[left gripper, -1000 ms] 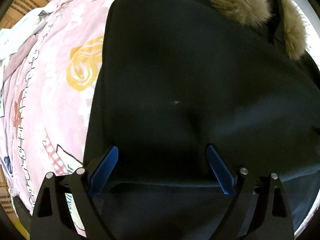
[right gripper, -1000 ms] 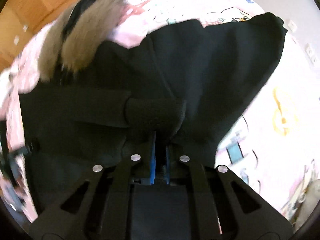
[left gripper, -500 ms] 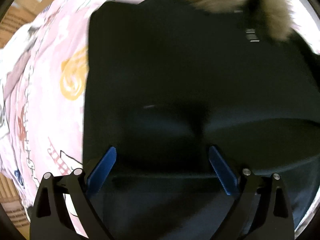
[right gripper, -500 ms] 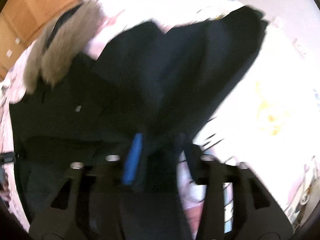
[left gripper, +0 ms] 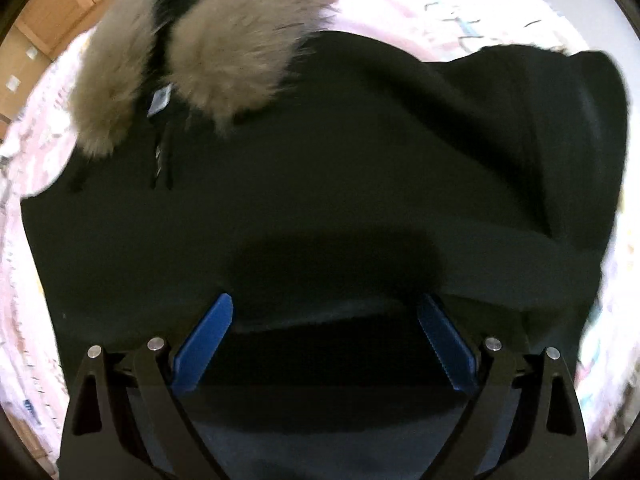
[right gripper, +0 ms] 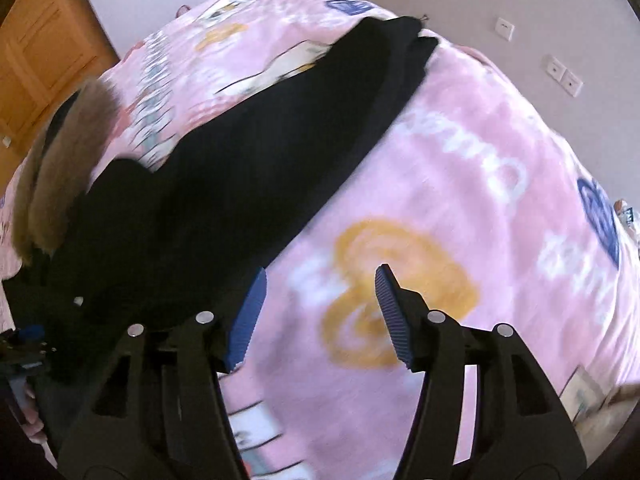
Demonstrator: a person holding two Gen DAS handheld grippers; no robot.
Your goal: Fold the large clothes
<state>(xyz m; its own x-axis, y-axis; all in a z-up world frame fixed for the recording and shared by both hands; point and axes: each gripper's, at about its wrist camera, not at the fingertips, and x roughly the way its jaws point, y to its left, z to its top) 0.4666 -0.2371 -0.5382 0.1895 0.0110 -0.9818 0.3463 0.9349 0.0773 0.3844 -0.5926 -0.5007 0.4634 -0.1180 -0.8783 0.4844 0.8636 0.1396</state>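
A large black coat (left gripper: 340, 184) with a tan fur-trimmed hood (left gripper: 208, 52) lies on a pink patterned blanket (right gripper: 480, 184). In the left wrist view my left gripper (left gripper: 324, 312) is open and empty, its blue pads hovering over the coat's dark body below the hood. In the right wrist view the coat (right gripper: 248, 168) stretches from the lower left to the far end of the bed, with the fur hood (right gripper: 60, 168) at the left. My right gripper (right gripper: 320, 284) is open and empty over the blanket, just right of the coat's edge.
The pink blanket (left gripper: 24, 320) covers a bed. Wooden cabinet doors (right gripper: 36, 52) stand at the left beyond the bed. A white wall with sockets (right gripper: 560, 76) lies to the right.
My right gripper opened and let go of the black coat, then swung right over the blanket. My left gripper stayed open and turned toward the fur hood.
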